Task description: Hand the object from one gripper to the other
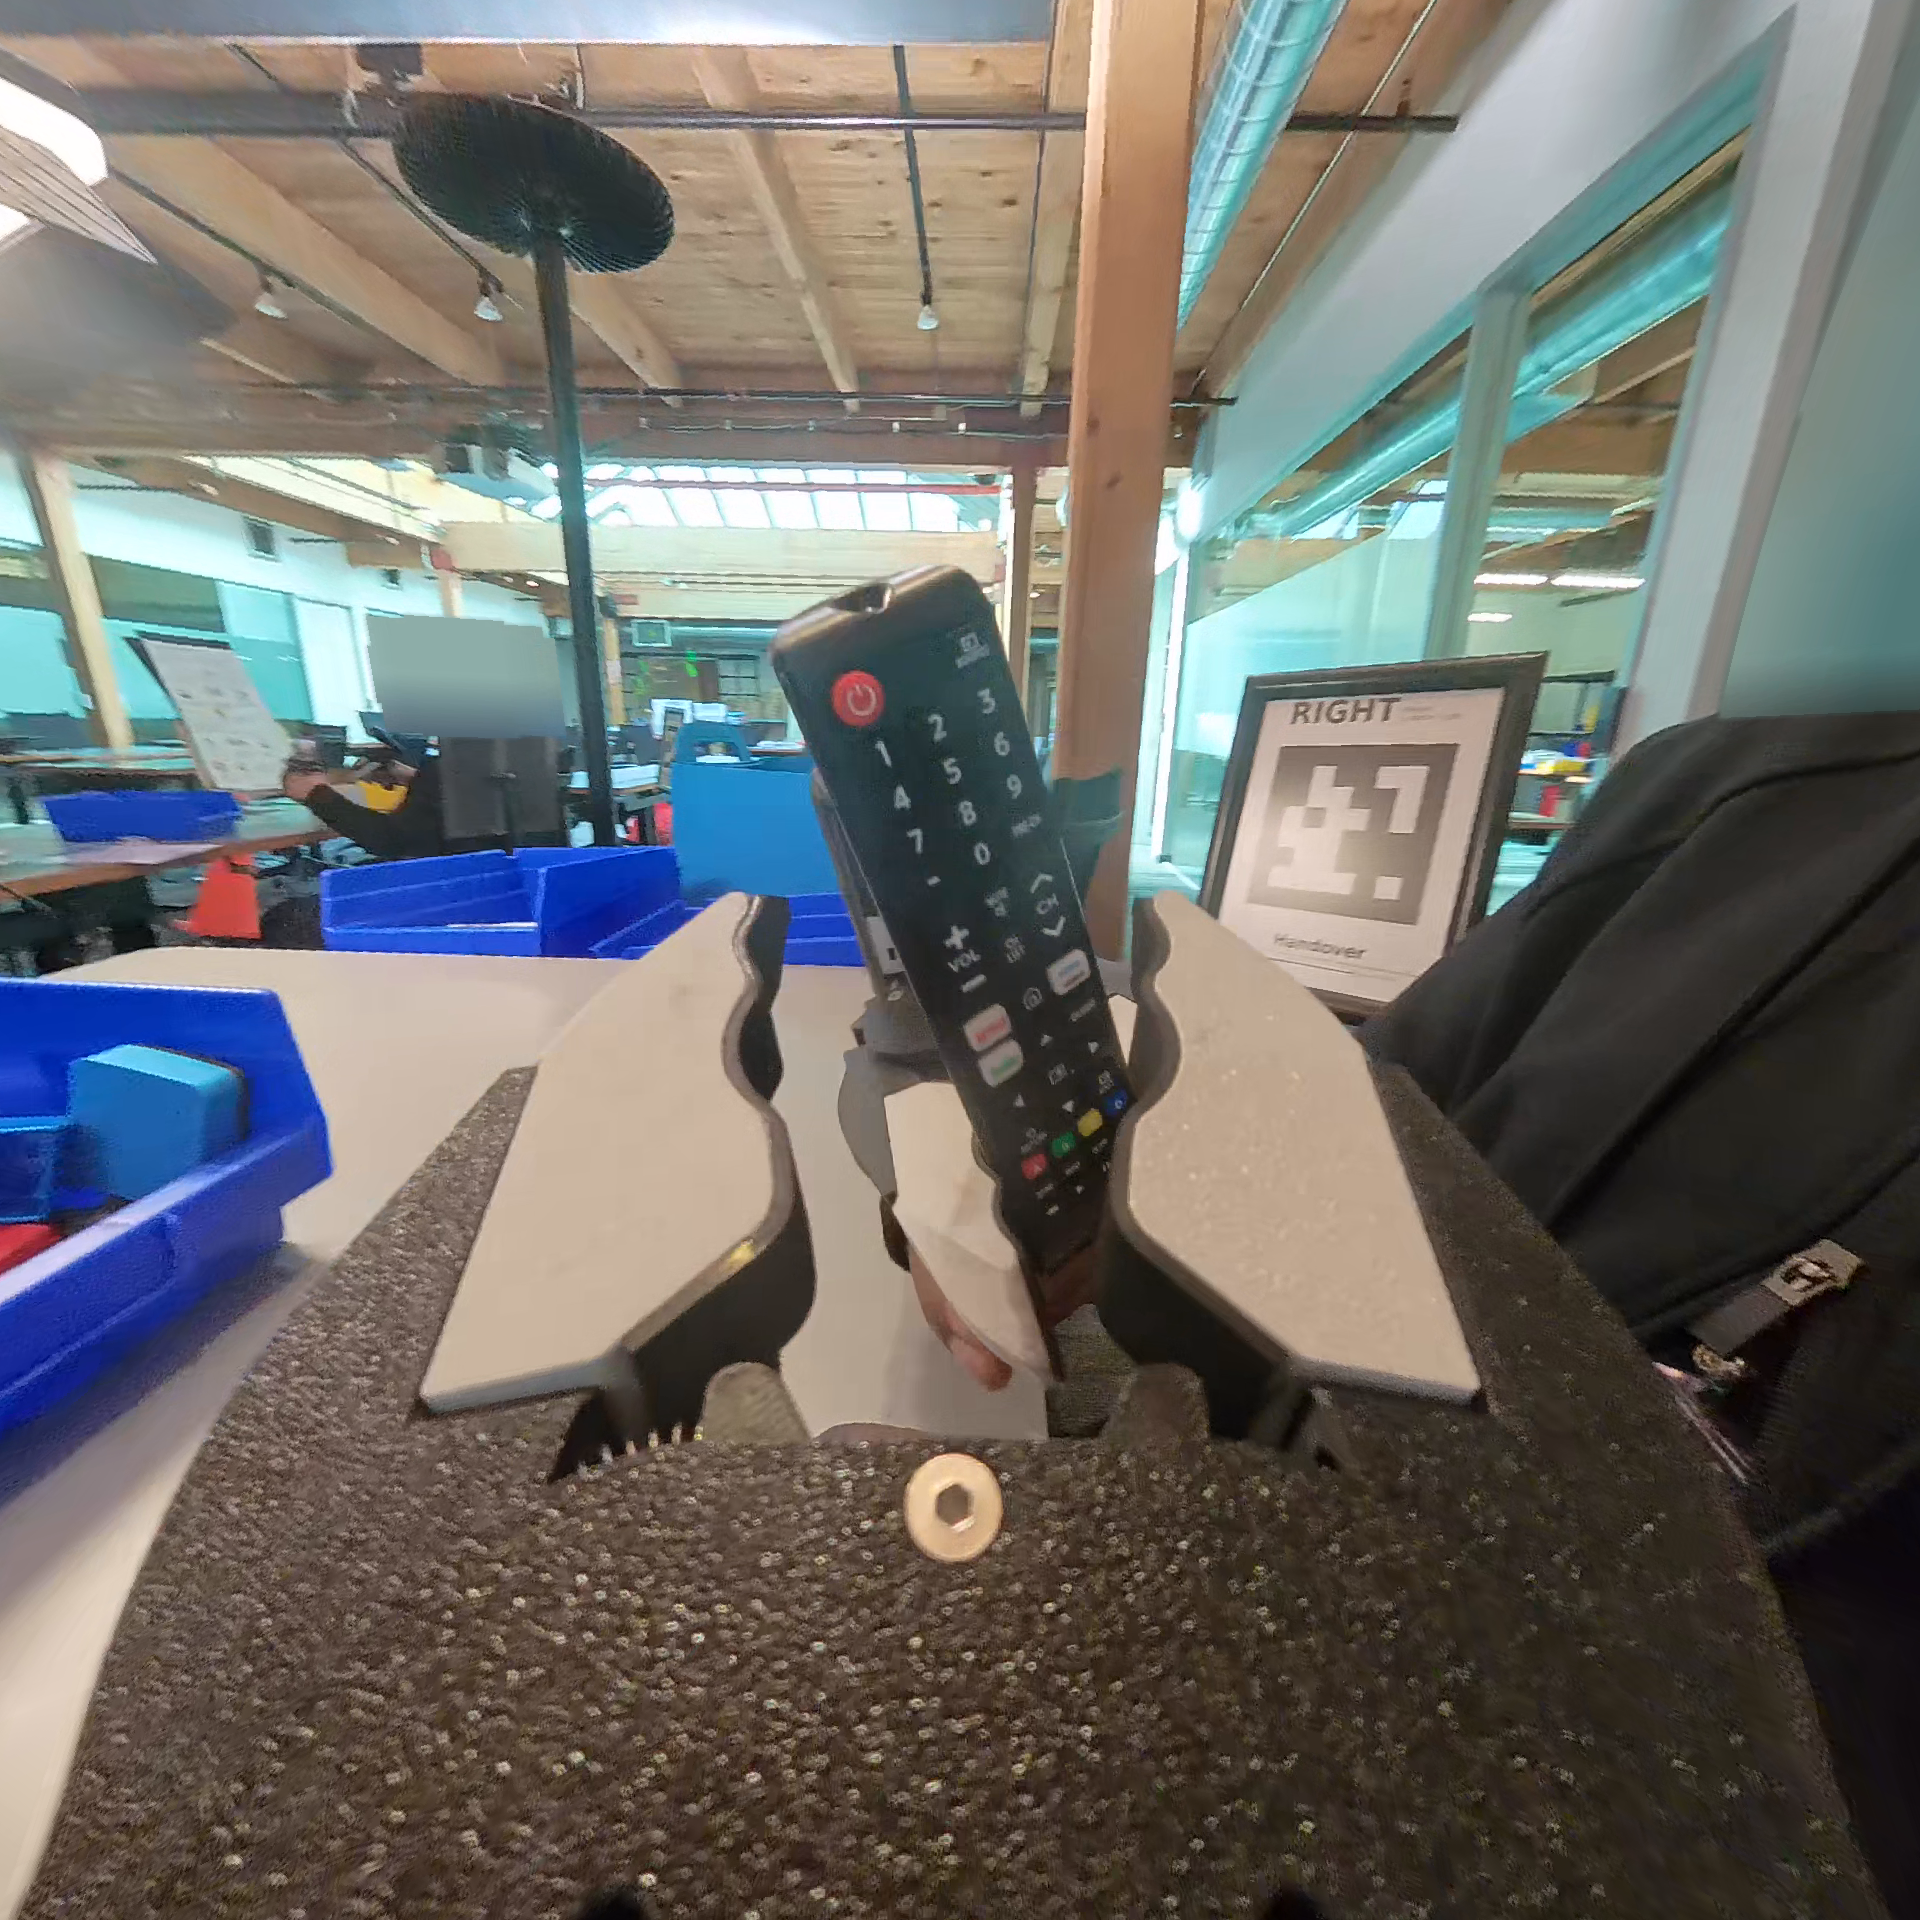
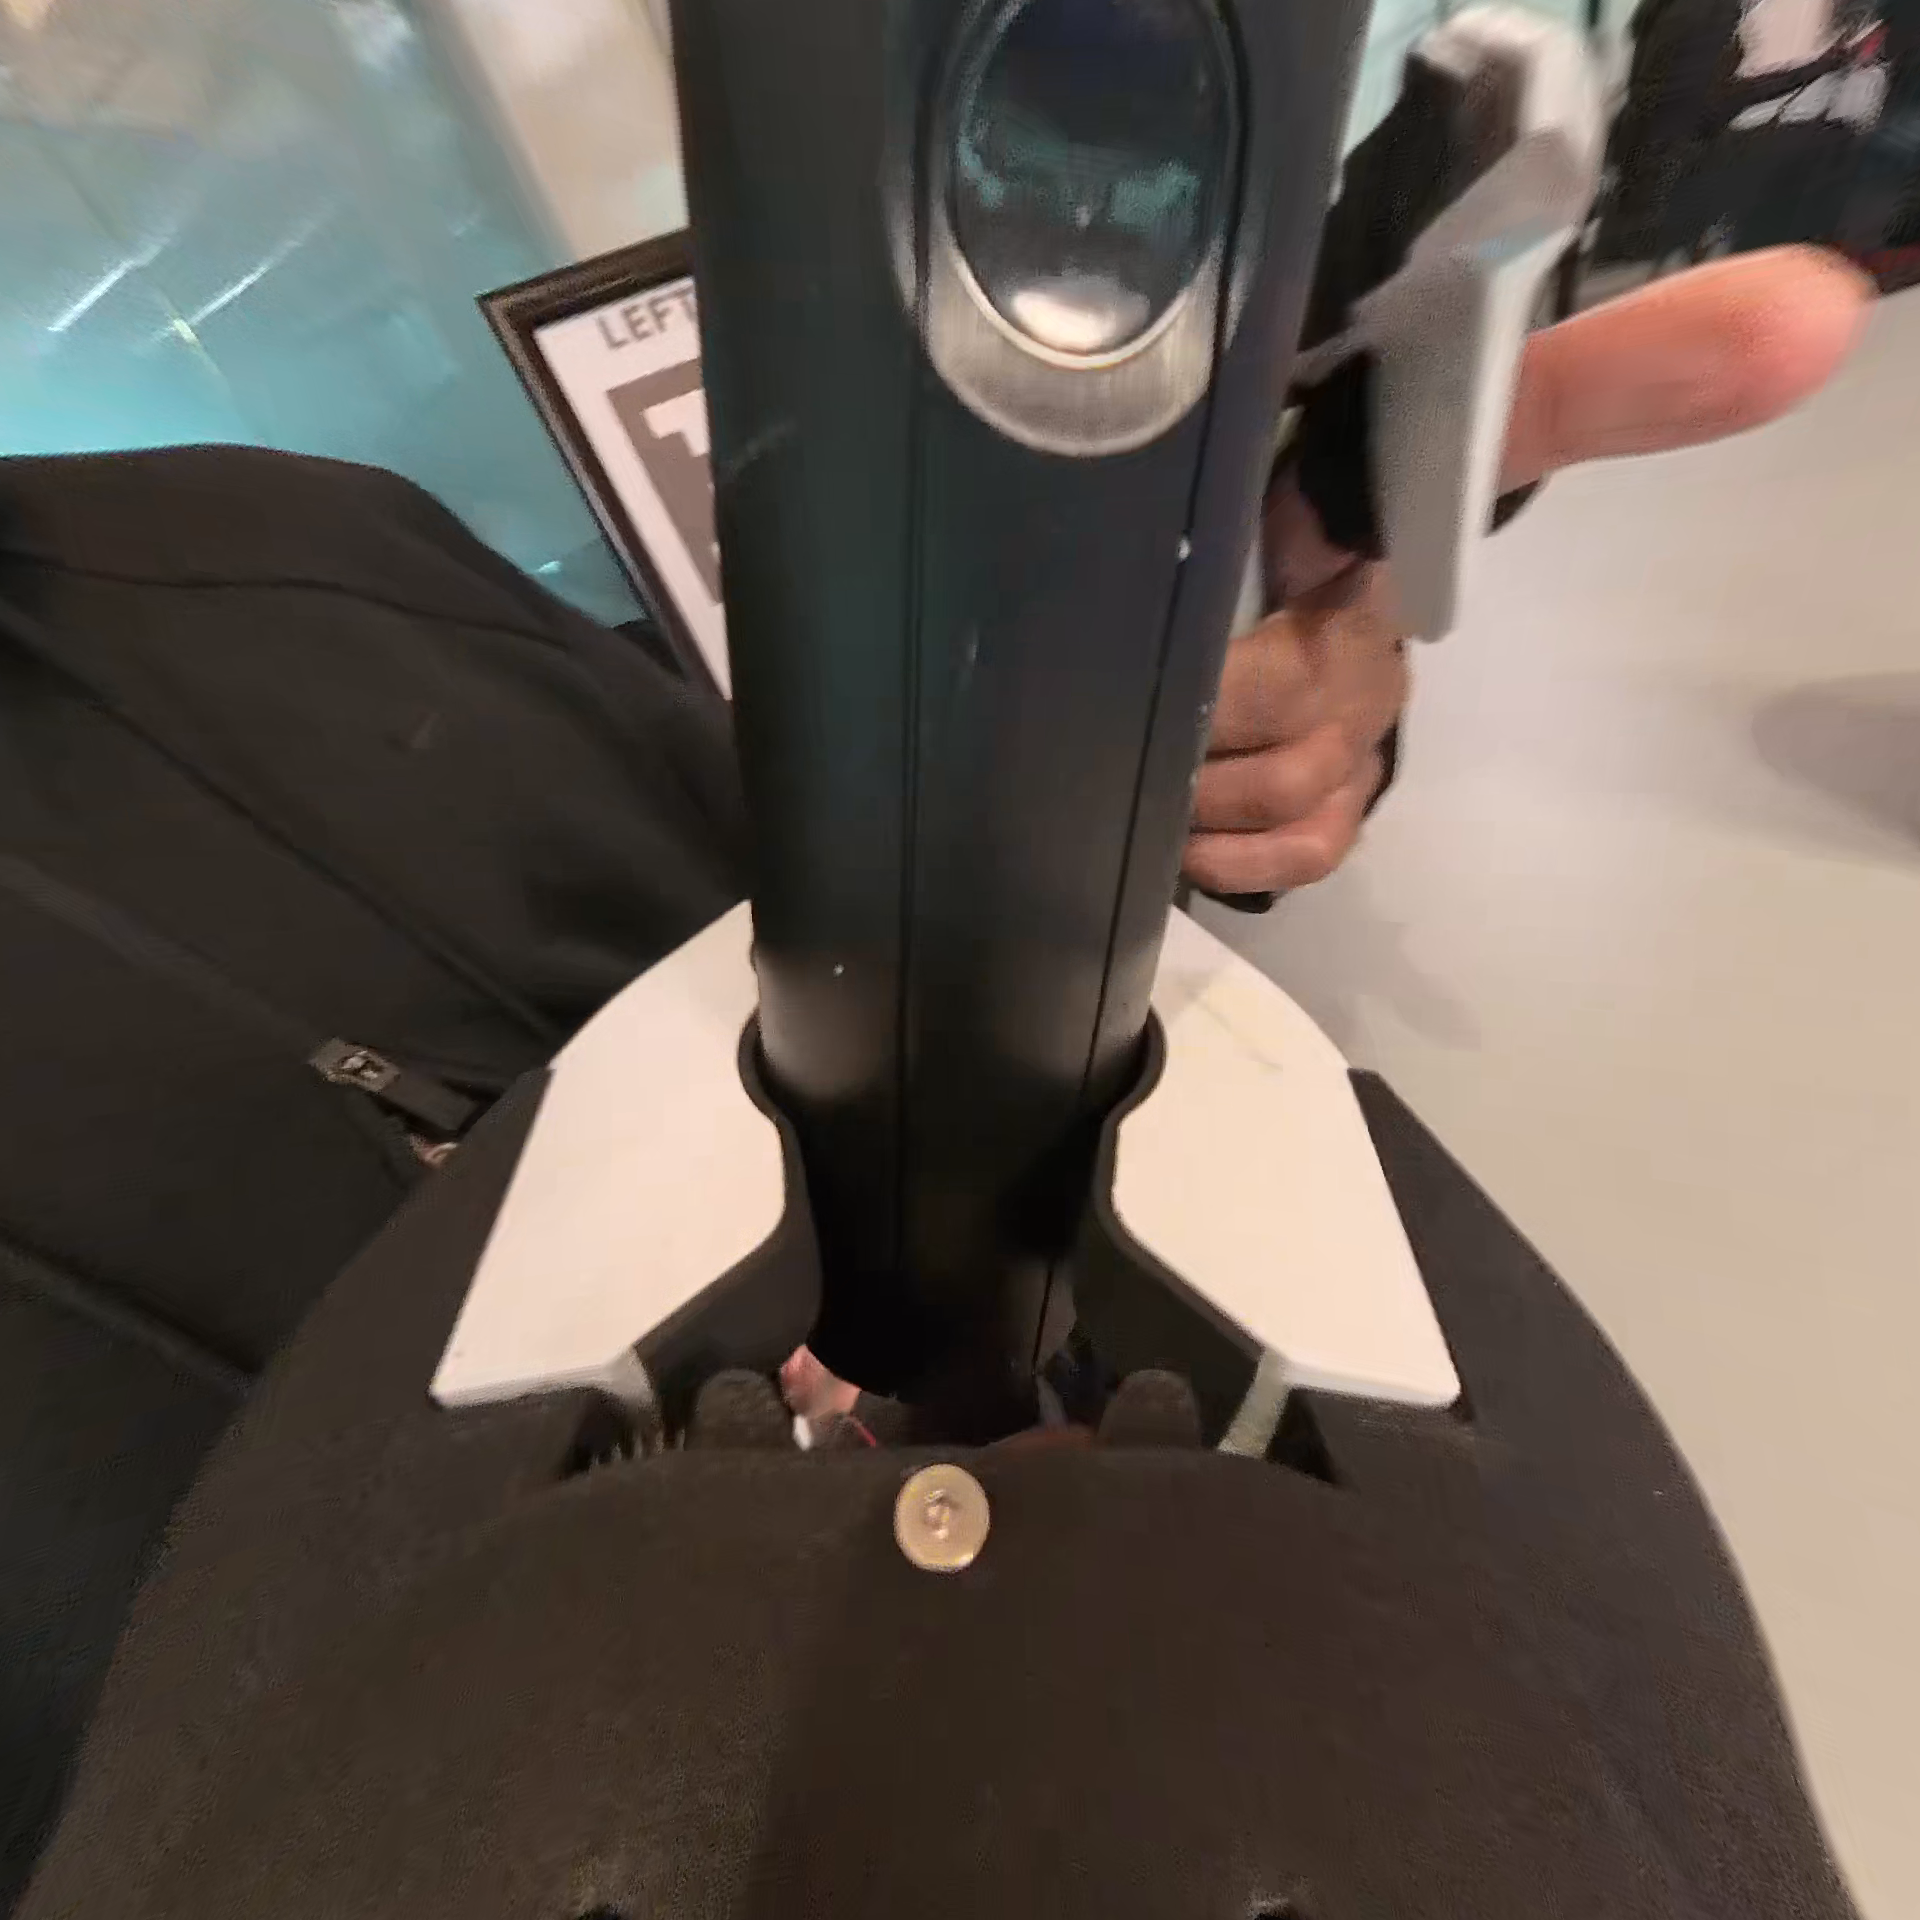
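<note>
A black remote control [image 1: 966, 883] stands nearly upright, its button face toward the left wrist camera. My left gripper [image 1: 945, 925] is open, with its jaws spread on either side of the remote's lower half. The remote sits close against the right-hand finger [image 1: 1247, 1143]. My right gripper [image 2: 951, 1029] is shut on the lower end of the remote [image 2: 966, 623], whose plain back with an oval recess fills that view. Part of the right gripper [image 1: 868, 1112] shows behind the remote. The left gripper [image 2: 1434, 447] and the hand holding it [image 2: 1299, 748] show at the upper right.
A white table [image 1: 416, 1039] lies below. A blue bin [image 1: 156, 1195] with small items is at the left, and more blue bins [image 1: 499, 899] farther back. A framed marker sign [image 1: 1361, 821] stands at the right, another [image 2: 623, 416] behind the remote. A black jacket [image 1: 1662, 1039] is close by. About 9 cm separates my left fingertips from my right.
</note>
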`<state>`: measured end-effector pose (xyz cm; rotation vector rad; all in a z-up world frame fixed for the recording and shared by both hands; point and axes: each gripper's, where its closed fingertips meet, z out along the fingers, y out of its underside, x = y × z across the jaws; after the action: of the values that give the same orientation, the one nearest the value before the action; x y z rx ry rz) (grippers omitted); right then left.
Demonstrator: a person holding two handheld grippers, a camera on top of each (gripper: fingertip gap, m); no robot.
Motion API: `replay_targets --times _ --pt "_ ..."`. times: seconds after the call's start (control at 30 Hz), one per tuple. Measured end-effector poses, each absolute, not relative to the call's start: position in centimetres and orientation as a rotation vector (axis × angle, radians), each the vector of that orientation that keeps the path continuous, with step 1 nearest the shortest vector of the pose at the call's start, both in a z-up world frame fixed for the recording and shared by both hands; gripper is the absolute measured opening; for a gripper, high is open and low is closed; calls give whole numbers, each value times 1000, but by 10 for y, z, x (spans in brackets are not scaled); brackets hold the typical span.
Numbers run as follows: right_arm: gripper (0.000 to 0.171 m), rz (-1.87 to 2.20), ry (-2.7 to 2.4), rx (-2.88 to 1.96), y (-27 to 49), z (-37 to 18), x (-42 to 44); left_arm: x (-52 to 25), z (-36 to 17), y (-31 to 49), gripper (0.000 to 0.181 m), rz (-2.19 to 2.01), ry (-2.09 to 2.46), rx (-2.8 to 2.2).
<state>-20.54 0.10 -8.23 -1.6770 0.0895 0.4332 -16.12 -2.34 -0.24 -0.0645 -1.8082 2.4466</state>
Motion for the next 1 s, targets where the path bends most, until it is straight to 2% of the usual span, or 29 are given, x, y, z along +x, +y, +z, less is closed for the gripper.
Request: replay_targets --times 0.2,0.3,0.37,0.43,0.47,0.53,0.7,0.83,1.0 --pt "62 539 5 -1795 11 -100 -232 -182 -26 -42 67 2258 -1844 -189" --pt "62 495 22 -1841 14 -107 -230 -198 -23 -43 42 2301 -1793 -312" --pt "62 447 29 -1834 13 -105 -225 -200 -21 -42 41 2307 -1806 -350" --pt "63 308 82 -1841 11 -104 -208 -195 -17 -41 38 2388 -1883 -358" --pt "54 204 136 -1843 8 -103 -193 -190 -14 -41 36 2456 -1925 -357" --pt "50 -33 209 -1844 -1 -98 -164 -180 -11 -41 36 2543 -2041 -343" --pt "49 -546 245 -1879 -33 -81 -126 -159 -2 -40 35 2754 -2325 -280" --pt "49 -802 171 -1874 -47 -56 -129 -141 -12 -41 33 2769 -2793 -387" --pt "49 -999 46 -1860 -53 -29 -151 -139 -26 -49 25 2644 -3079 -571"
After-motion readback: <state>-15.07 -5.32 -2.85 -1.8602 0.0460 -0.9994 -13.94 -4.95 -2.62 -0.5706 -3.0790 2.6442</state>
